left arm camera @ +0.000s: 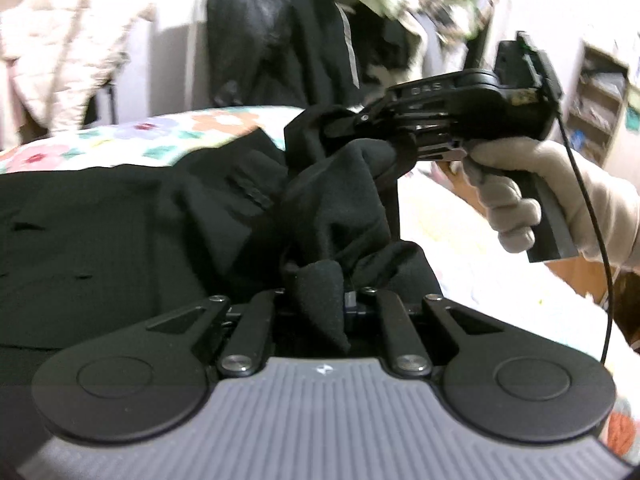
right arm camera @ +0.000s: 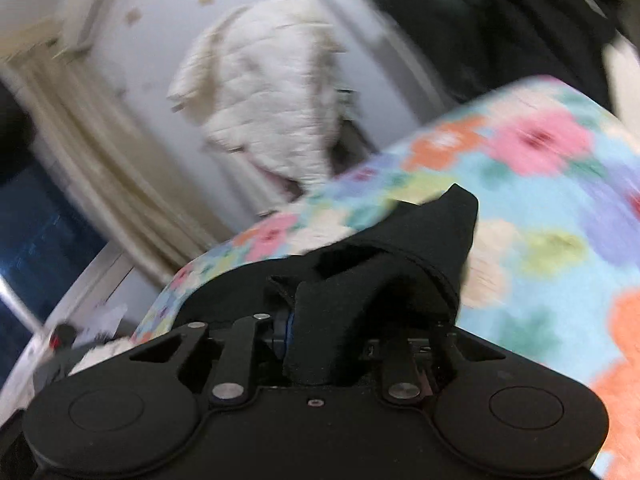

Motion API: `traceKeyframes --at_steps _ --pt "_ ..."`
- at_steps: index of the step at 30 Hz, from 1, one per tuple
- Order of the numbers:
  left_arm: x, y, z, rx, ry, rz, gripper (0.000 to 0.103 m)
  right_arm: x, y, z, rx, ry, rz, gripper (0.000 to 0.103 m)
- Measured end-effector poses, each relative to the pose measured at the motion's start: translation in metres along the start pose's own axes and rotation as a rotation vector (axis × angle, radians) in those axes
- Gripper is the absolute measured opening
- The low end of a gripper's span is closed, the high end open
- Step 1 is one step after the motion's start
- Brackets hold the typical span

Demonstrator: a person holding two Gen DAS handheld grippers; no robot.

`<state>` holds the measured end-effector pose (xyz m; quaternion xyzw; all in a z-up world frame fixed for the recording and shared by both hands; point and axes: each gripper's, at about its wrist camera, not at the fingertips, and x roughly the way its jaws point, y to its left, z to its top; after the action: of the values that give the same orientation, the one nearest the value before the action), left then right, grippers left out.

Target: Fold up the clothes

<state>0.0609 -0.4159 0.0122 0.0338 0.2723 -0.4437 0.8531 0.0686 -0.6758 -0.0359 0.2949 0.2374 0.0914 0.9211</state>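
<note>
closest to me, my left gripper (left arm camera: 320,300) is pinched tight on a bunched fold of the black garment (left arm camera: 120,232), the cloth spilling up between its fingers. just beyond, my right gripper (left arm camera: 344,124), held in my gloved hand (left arm camera: 532,196), is clamped on another fold of the same garment, lifting it off the bed; in its own view the fabric fills the closed jaws. the rest of the garment lies spread over the near left part of the bed, on a flowered bedcover (left arm camera: 132,136) in blue, pink and orange that runs to the bed's far edge. past that edge hang dark clothes (left arm camera: 272,48) and a pale quilted jacket (right arm camera: 264,92) against a white wall, with a shelf unit (left arm camera: 596,104) at far right.
</note>
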Motion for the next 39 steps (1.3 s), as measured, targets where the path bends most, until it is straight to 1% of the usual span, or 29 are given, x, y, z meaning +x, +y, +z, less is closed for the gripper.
traceKeyframes --at_steps 3,5,7,9,11,14,15,16,17,18,19,21,23,24,26,27,30,31,32,33,34,35,38,39 --pt "-0.028 0.024 0.004 -0.062 -0.049 0.033 0.009 0.025 0.051 0.019 -0.119 0.026 0.051 0.024" --pt "-0.049 0.040 0.005 -0.093 -0.084 0.068 0.009 0.047 0.092 0.031 -0.218 0.063 0.077 0.022" --pt "-0.071 0.055 0.004 -0.102 -0.116 0.124 0.009 0.077 0.134 0.039 -0.313 0.116 0.106 0.021" --pt "-0.097 0.072 0.000 -0.122 -0.148 0.187 0.009 0.110 0.174 0.043 -0.392 0.187 0.142 0.019" --pt "-0.120 0.091 -0.007 -0.163 -0.163 0.249 0.009 0.148 0.214 0.042 -0.485 0.265 0.170 0.019" --pt "-0.144 0.123 -0.033 -0.238 -0.149 0.344 0.009 0.205 0.270 0.025 -0.618 0.369 0.198 0.020" --pt "-0.150 0.134 -0.043 -0.263 -0.137 0.379 0.009 0.226 0.282 0.013 -0.641 0.416 0.210 0.027" --pt "-0.150 0.148 -0.057 -0.308 -0.100 0.422 0.009 0.250 0.289 0.000 -0.647 0.479 0.216 0.027" --pt "-0.150 0.166 -0.073 -0.393 -0.061 0.436 0.009 0.264 0.291 -0.014 -0.635 0.525 0.203 0.035" --pt "-0.150 0.183 -0.091 -0.487 -0.037 0.432 0.009 0.273 0.290 -0.027 -0.612 0.553 0.183 0.036" --pt "-0.149 0.192 -0.103 -0.527 -0.020 0.438 0.009 0.278 0.288 -0.038 -0.583 0.572 0.182 0.036" --pt "-0.147 0.207 -0.126 -0.597 0.012 0.449 0.009 0.270 0.280 -0.050 -0.513 0.569 0.228 0.044" --pt "-0.146 0.205 -0.129 -0.566 0.019 0.447 0.009 0.250 0.270 -0.059 -0.483 0.581 0.233 0.047" --pt "-0.150 0.205 -0.127 -0.562 0.018 0.432 0.009 0.239 0.263 -0.063 -0.472 0.599 0.226 0.050" --pt "-0.156 0.207 -0.125 -0.558 0.015 0.402 0.009 0.215 0.251 -0.077 -0.457 0.674 0.225 0.054" --pt "-0.159 0.211 -0.125 -0.574 0.014 0.378 0.009 0.201 0.247 -0.088 -0.465 0.726 0.222 0.054" --pt "-0.170 0.220 -0.124 -0.635 0.003 0.301 0.009 0.156 0.237 -0.126 -0.557 0.836 0.201 0.055" --pt "-0.173 0.222 -0.123 -0.648 0.000 0.277 0.009 0.144 0.232 -0.137 -0.559 0.860 0.198 0.055" --pt "-0.176 0.221 -0.123 -0.638 0.002 0.262 0.010 0.134 0.226 -0.146 -0.546 0.877 0.189 0.055" --pt "-0.179 0.218 -0.123 -0.611 0.016 0.266 0.011 0.126 0.219 -0.155 -0.527 0.893 0.184 0.055" --pt "-0.179 0.218 -0.125 -0.589 0.046 0.284 0.015 0.118 0.213 -0.162 -0.511 0.892 0.180 0.055" --pt "-0.179 0.216 -0.129 -0.580 0.079 0.308 0.019 0.109 0.209 -0.166 -0.496 0.869 0.173 0.055" --pt "-0.190 0.219 -0.138 -0.620 0.101 0.321 0.023 0.086 0.200 -0.164 -0.382 0.807 0.160 0.056" --pt "-0.197 0.220 -0.136 -0.640 0.094 0.321 0.024 0.078 0.200 -0.162 -0.347 0.788 0.159 0.057"
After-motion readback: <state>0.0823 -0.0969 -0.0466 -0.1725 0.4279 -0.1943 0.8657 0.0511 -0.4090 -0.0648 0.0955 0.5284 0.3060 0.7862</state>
